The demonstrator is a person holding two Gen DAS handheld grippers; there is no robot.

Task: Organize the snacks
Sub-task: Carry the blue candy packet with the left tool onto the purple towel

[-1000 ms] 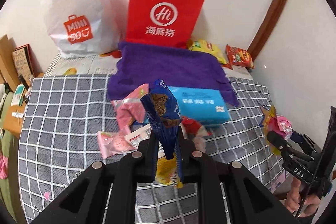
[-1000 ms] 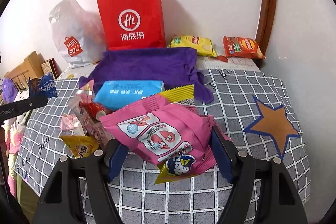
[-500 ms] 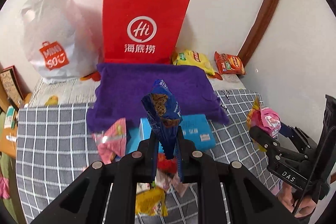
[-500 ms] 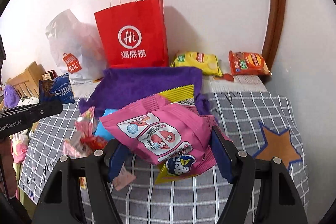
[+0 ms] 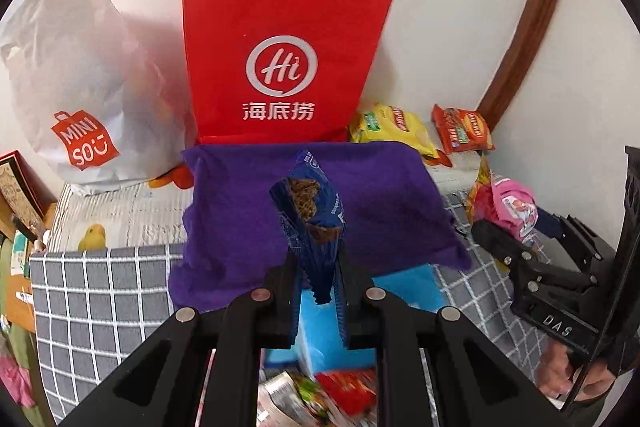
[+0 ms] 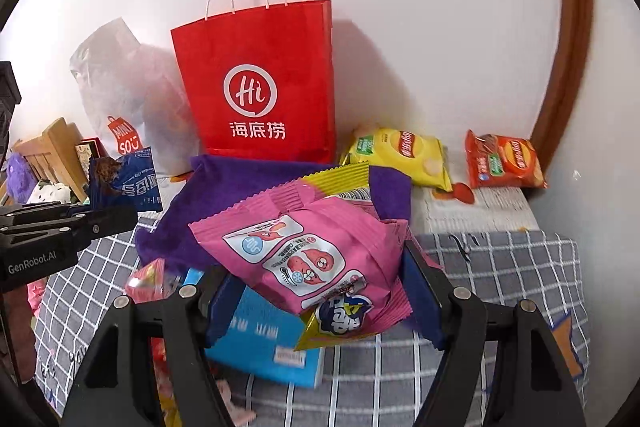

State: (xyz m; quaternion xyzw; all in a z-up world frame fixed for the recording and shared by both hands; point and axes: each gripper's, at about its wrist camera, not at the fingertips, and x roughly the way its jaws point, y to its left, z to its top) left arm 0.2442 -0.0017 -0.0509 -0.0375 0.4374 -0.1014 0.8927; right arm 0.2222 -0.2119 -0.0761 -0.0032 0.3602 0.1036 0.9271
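Both claws have moved toward the back edge: left claw [image 5: 318, 291] still pinches one blue snack packet [image 5: 310, 223], right claw [image 6: 320, 301] still clamps two pink-and-yellow packets [image 6: 308, 247], above the purple cloth [image 5: 248, 227]. Two chip bags [image 6: 404, 155] lie by the red bag [image 6: 260, 87].

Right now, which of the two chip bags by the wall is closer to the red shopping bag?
The yellow chip bag; it lies right beside the red shopping bag, while the orange-red chip bag sits farther right, near the wooden trim.
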